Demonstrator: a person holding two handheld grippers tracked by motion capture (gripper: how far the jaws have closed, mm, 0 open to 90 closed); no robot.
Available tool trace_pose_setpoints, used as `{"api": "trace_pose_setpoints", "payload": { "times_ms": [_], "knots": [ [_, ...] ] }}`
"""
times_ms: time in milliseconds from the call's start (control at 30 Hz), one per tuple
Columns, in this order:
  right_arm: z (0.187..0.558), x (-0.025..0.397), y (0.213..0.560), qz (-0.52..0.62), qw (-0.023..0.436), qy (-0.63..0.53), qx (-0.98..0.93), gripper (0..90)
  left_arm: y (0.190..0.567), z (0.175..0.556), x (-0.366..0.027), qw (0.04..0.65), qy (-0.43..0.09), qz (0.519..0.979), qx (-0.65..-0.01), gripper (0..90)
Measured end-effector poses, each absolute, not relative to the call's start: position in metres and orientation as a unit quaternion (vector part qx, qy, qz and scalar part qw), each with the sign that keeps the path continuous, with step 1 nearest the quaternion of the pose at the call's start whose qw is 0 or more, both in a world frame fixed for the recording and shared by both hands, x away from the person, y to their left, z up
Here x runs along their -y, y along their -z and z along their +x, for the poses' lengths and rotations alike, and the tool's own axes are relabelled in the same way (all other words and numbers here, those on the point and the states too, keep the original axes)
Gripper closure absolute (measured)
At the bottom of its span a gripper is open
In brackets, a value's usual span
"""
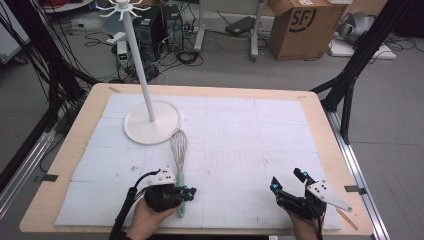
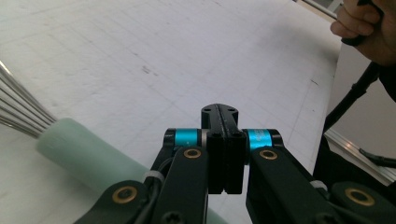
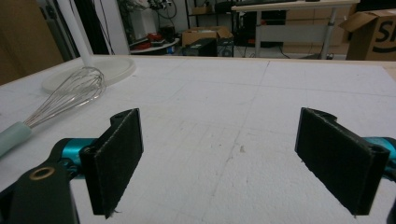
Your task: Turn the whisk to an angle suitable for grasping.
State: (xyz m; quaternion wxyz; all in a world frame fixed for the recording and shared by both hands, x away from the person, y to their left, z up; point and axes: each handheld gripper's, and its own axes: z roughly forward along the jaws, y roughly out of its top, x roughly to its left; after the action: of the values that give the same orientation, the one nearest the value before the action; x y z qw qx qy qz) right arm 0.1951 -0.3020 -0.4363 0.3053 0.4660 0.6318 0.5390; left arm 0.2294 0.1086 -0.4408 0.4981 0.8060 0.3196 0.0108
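Closest to us, at the near edge of the surface [image 1: 90, 107], we see two hands, and each one holds a gripper. The left gripper [image 1: 187, 192] sits right over the pale green handle of the whisk [image 1: 179, 150]. In the left gripper view its two black fingers [image 2: 223, 154] are pressed flat against each other, with no gap between them. The green handle lies under them and off to one side, not between them. We cannot tell if the fingers touch the handle.

The right gripper [image 1: 286, 181] is on the other side, well apart from the whisk. Its fingers [image 3: 116, 154] stand wide open with nothing between them. In the right gripper view we see only the white mat [image 1: 240, 130] in the gap. The gripper has a grey three-cornered plate on top.

A little farther out lies the whisk itself. It lies flat on the white mat. Its handle points toward us and its shiny wire end points away. The wire end lies just beside the round white base of the stand [image 1: 152, 121]; we cannot tell if they touch.

The stand is a tall white pole that goes straight up from that round base. It has small hooks at the top.

Past the surface we see the grey floor with black cables, computer boxes and a big brown cardboard box [image 1: 300, 27].
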Motion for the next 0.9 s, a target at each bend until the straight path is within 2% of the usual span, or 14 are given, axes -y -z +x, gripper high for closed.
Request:
{"api": "trace_pose_setpoints", "payload": {
  "times_ms": [367, 533, 767, 900],
  "knots": [
    [0.195, 0.301, 0.437, 0.466, 0.306, -0.537, -0.633, 14.0, 0.437, 0.227, -0.149, 0.512, -0.028, 0.788, -0.341, 89.9],
    [0.196, 0.3, 0.437, 0.466, 0.305, -0.536, -0.635, 13.9, 0.438, 0.222, -0.172, 0.499, -0.037, 0.792, -0.35, 89.9],
    [0.196, 0.299, 0.438, 0.466, 0.304, -0.533, -0.638, 13.9, 0.44, 0.223, -0.175, 0.496, -0.036, 0.792, -0.353, 89.9],
    [0.197, 0.299, 0.438, 0.467, 0.303, -0.532, -0.638, 14.0, 0.435, 0.237, -0.165, 0.508, -0.038, 0.785, -0.352, 89.8]
  ]
}}
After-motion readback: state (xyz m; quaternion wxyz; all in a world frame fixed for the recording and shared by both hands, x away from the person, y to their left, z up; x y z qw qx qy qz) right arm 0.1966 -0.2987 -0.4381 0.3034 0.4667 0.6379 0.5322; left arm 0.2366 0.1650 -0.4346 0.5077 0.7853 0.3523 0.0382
